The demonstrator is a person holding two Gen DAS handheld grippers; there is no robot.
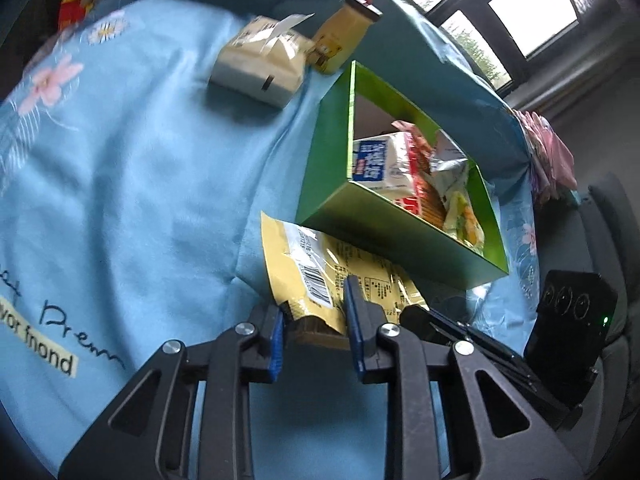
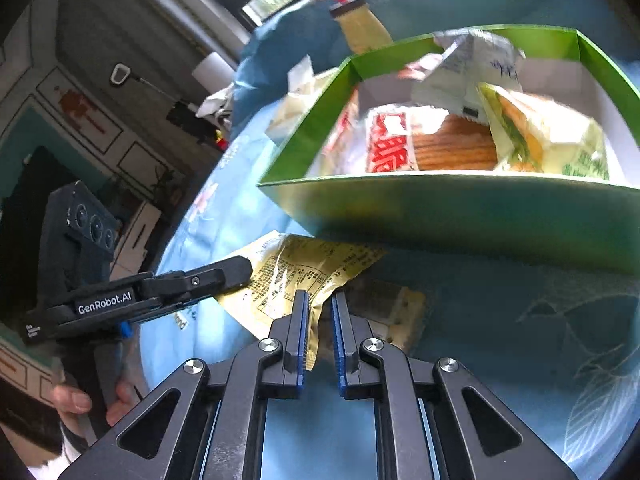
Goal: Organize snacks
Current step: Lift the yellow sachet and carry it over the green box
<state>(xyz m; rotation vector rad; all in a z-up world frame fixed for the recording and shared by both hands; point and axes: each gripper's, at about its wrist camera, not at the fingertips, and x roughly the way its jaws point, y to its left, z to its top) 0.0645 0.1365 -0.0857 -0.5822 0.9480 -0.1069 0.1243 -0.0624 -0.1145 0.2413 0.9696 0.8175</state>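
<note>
A yellow snack packet [image 1: 320, 268] lies on the blue cloth against the near wall of a green box [image 1: 332, 160]. My left gripper [image 1: 314, 304] has its jaws around the packet's near edge and grips it. In the right wrist view my right gripper [image 2: 319, 312] is closed on another edge of the same packet [image 2: 304, 272], with the left gripper [image 2: 224, 276] coming in from the left. The green box [image 2: 440, 200] holds several snack packs, among them a red-and-white cracker pack [image 2: 424, 144]. A white pack [image 1: 260, 64] and a yellow bottle [image 1: 344, 36] lie beyond the box.
A blue floral cloth [image 1: 120, 180] covers the table. The table edge runs close to the right of the box, with a window [image 1: 532, 12] behind. A person's hand [image 2: 80, 400] holds the left gripper handle.
</note>
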